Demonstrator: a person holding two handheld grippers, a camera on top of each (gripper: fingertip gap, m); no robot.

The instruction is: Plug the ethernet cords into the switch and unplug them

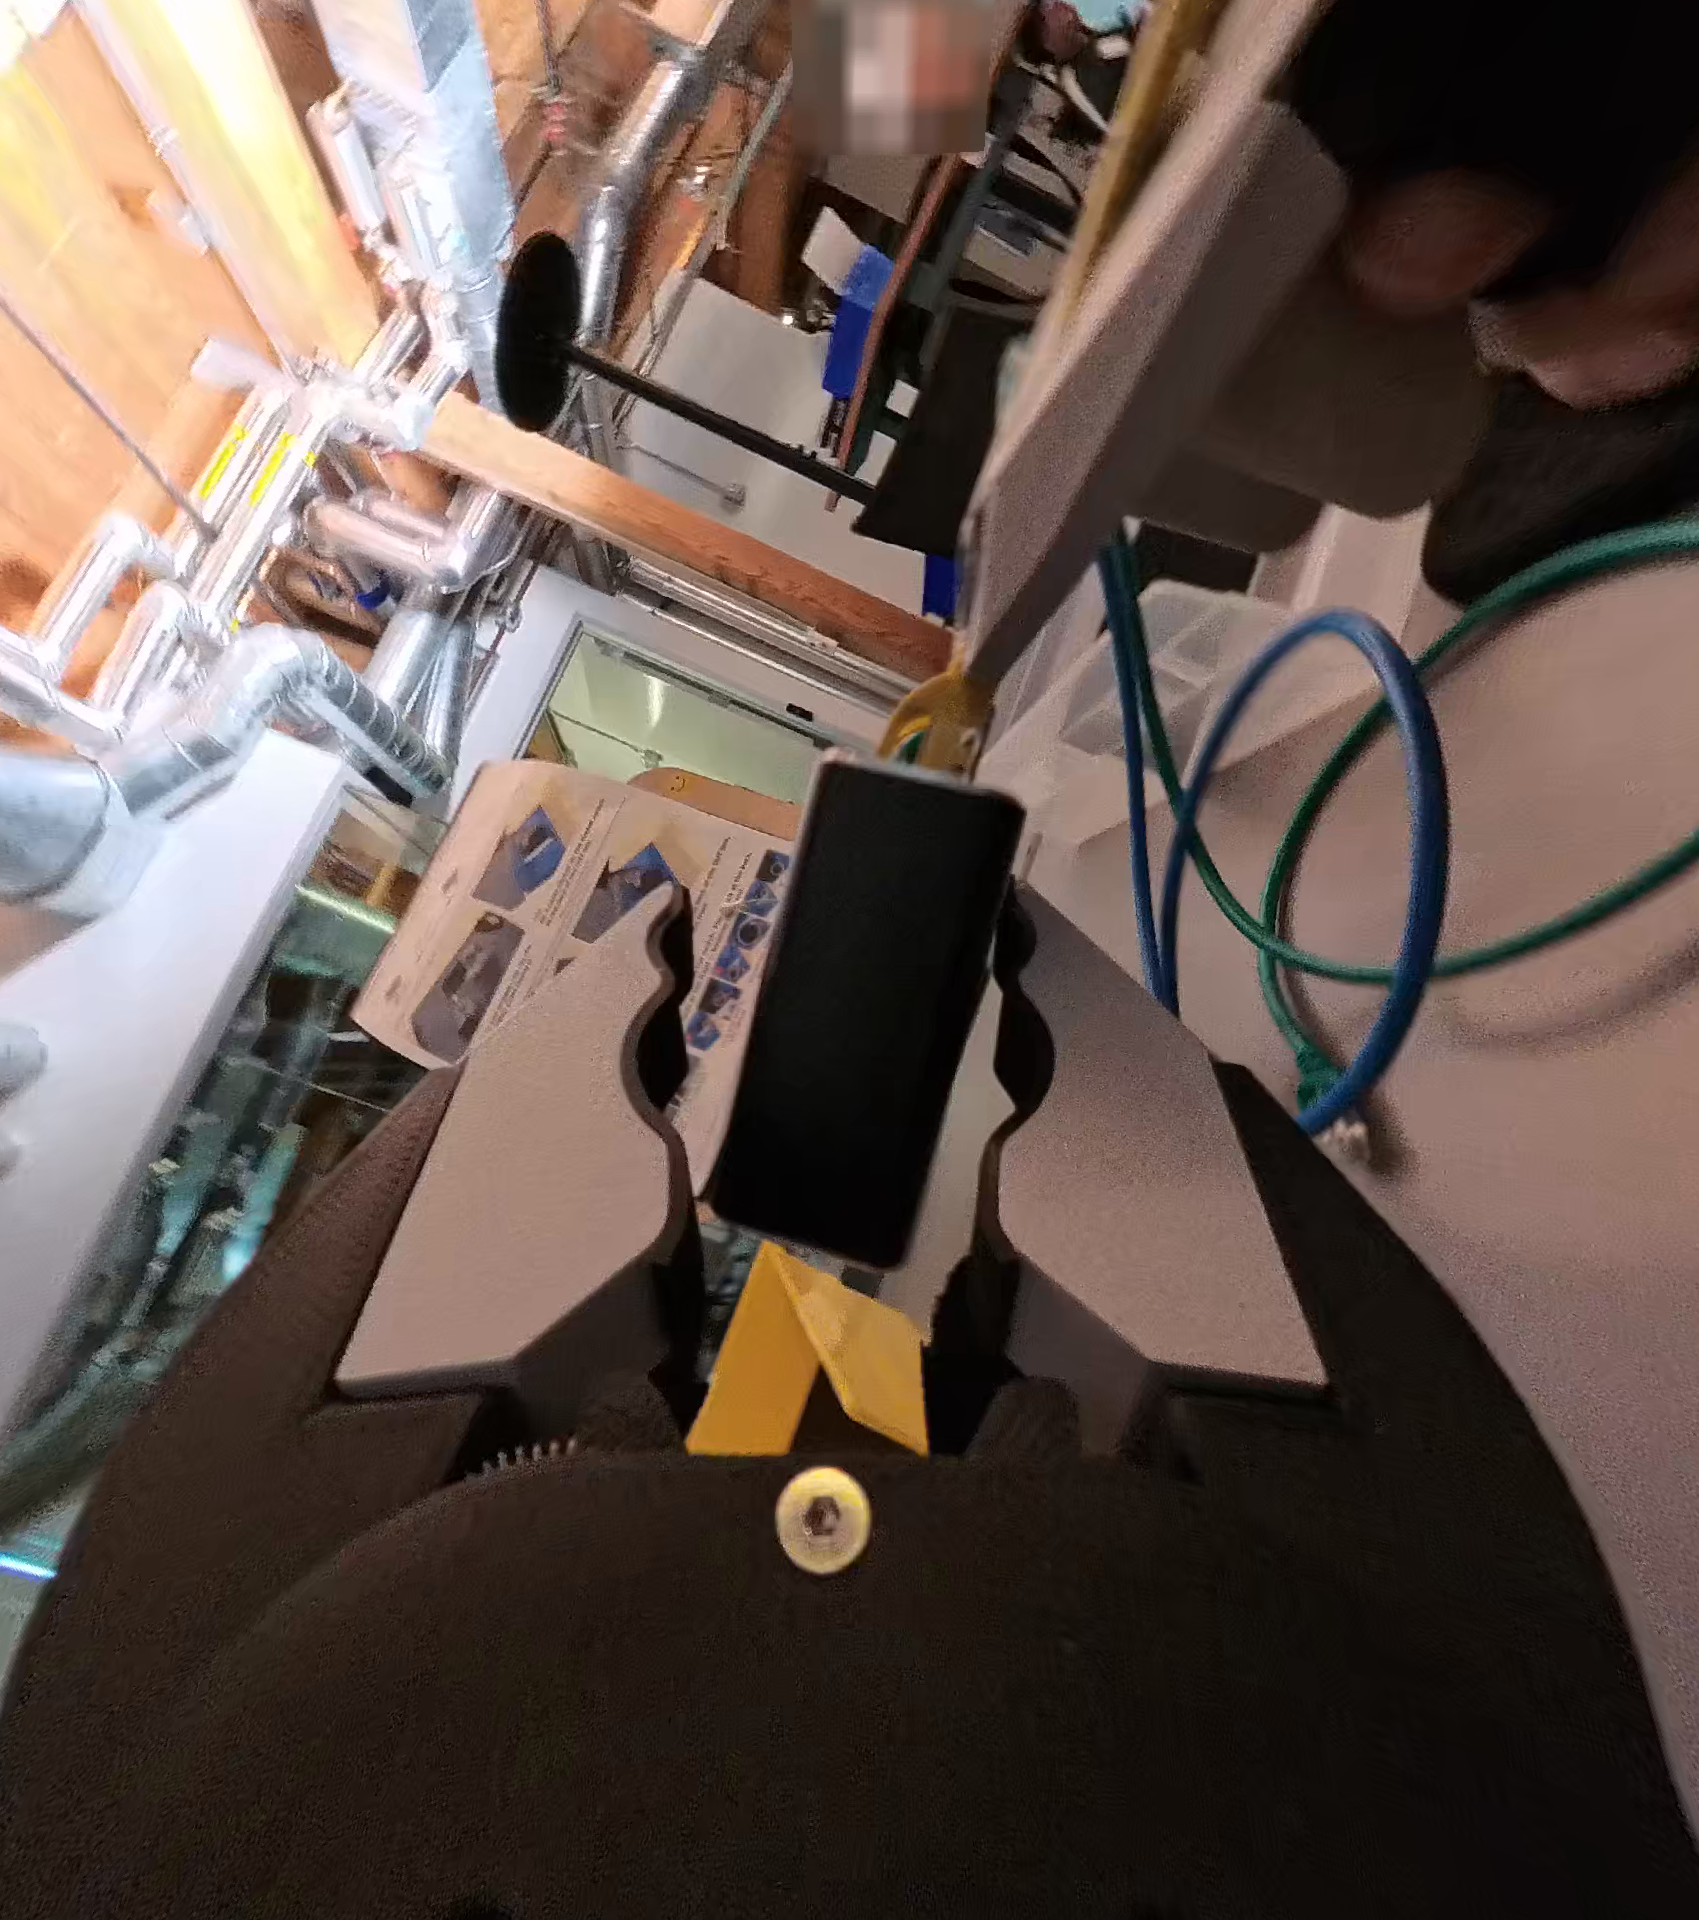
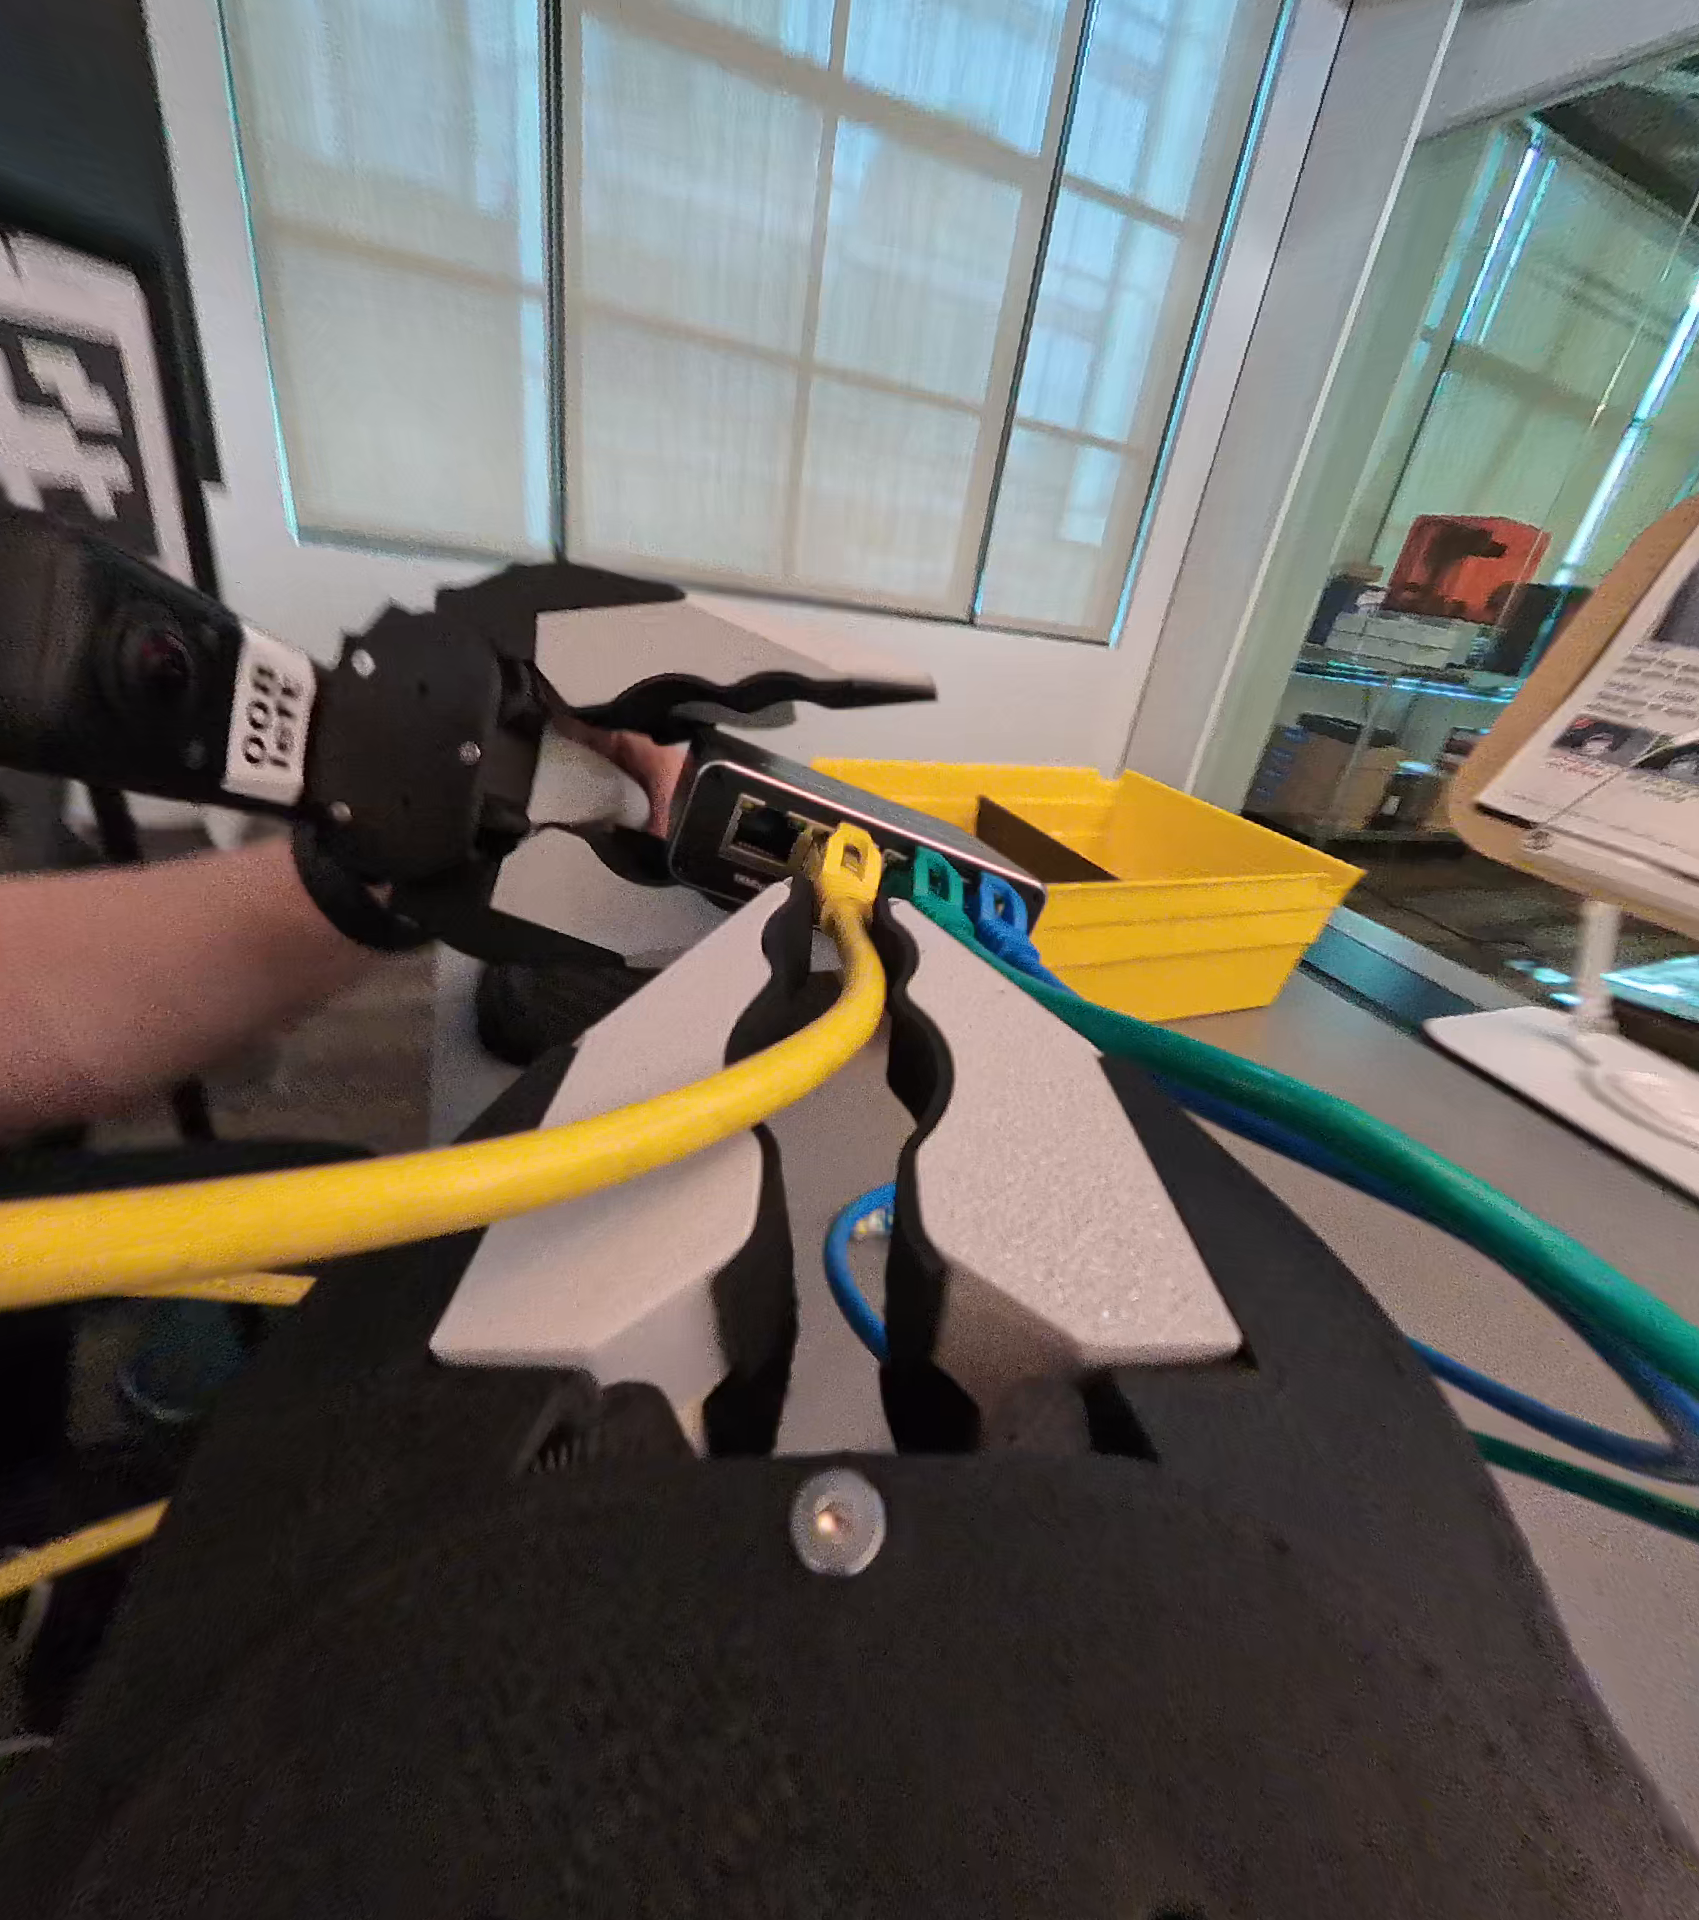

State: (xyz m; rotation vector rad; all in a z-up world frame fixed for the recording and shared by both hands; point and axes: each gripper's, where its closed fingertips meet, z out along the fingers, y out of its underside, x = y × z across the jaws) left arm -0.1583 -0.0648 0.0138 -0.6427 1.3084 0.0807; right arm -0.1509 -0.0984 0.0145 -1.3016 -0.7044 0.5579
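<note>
While the left hand-held gripper (image 1: pixel 840 997) pinches the black switch (image 2: pixel 855 831) across its body and holds it above the grey worktop (image 2: pixel 1447 1091), the right hand-held gripper (image 2: pixel 840 935) is closed on the yellow cord (image 2: pixel 616 1132) just behind its plug (image 2: pixel 845 868), which sits at a middle port of the switch. Whether that plug is fully seated cannot be told from here. Next to it on the switch face, the green cord (image 2: pixel 1344 1132) and the blue cord (image 2: pixel 1006 925) are plugged in, and the port on the yellow plug's other side looks open.

To do this step well, I judge the right hand-held gripper should move straight along the port's axis, not sideways, since the cord bends sharply off to one side of the switch and could lever the plug. The left grip should stay firm so the switch does not twist. If the plug is coming out, its latch tab needs pressing first; pulling on the cord alone risks strain. A yellow bin (image 2: pixel 1188 925) lies just behind the switch.
</note>
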